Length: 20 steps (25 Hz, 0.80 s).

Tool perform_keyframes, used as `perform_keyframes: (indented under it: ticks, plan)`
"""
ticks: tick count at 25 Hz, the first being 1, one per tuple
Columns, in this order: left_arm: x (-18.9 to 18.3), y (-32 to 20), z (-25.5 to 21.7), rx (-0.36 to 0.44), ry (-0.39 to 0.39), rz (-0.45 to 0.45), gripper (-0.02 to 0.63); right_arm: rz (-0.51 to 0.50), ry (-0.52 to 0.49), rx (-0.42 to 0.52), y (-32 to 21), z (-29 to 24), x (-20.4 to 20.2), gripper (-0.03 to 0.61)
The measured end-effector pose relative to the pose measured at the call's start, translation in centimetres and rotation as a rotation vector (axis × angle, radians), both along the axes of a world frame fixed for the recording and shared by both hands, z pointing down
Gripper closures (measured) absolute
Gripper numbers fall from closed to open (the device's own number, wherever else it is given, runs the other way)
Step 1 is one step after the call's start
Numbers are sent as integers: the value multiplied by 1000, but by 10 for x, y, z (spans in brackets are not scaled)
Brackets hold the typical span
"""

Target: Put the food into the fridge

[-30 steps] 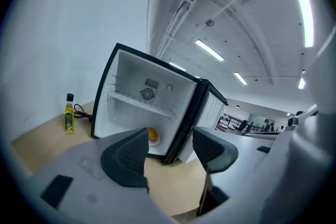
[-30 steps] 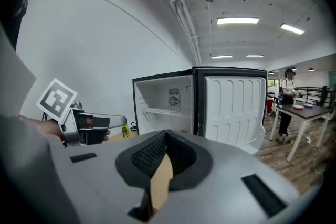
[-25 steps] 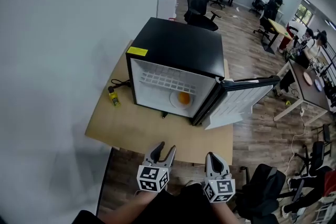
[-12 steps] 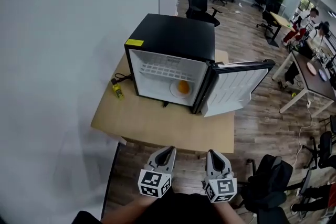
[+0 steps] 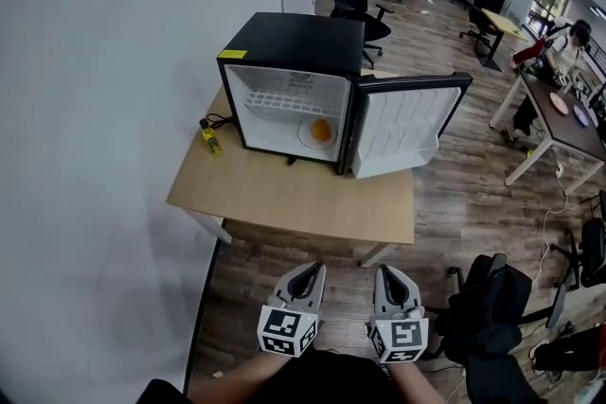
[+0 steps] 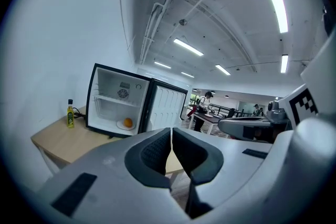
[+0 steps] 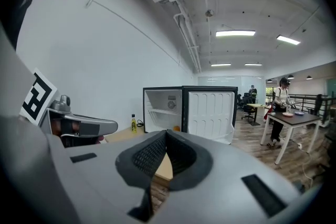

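One orange (image 5: 321, 130) lies on one white plate (image 5: 307, 140) on the floor of the mini fridge (image 5: 294, 43), toward the right side of the compartment, below its single white wire shelf (image 5: 284, 102). No other food shows inside. The fridge's one door (image 5: 402, 118) stands swung wide open to the right, its white inner lining facing the camera. The fridge sits on a light wooden table (image 5: 284, 199). One small bottle (image 5: 210, 142) with a yellow label stands upright on the table just left of the fridge, beside a black cord.

Two grippers are held well apart from the table, over the wooden floor. The left gripper (image 5: 311, 271) is clenched with its jaws pressed together and nothing between them. The right gripper (image 5: 389, 272) is likewise clenched and empty. Both point toward the fridge.
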<state>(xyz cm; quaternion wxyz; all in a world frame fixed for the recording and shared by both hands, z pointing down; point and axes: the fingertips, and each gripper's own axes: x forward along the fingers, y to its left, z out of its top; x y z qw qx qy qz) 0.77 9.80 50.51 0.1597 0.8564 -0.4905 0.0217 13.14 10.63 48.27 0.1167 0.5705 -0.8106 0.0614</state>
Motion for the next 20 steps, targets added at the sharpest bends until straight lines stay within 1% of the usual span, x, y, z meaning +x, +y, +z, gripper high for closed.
perform_keyframes:
  ticks: [4, 7, 12, 16, 20]
  plan:
    - [6, 36, -7, 22, -4, -16, 592, -13, -13, 37, 32, -6, 10, 518]
    - [-7, 60, -8, 35, -30, -46, 592, -15, -35, 66, 56, -7, 7, 518]
    - [-25, 88, -12, 41, -17, -105, 592, -40, -49, 61, 87, -1, 4, 518]
    - [-42, 96, -17, 43, -14, -135, 592, -64, -48, 64, 96, -6, -9, 518]
    - [-49, 87, -16, 53, -28, -111, 592, -27, -51, 97, 96, -23, -11, 518]
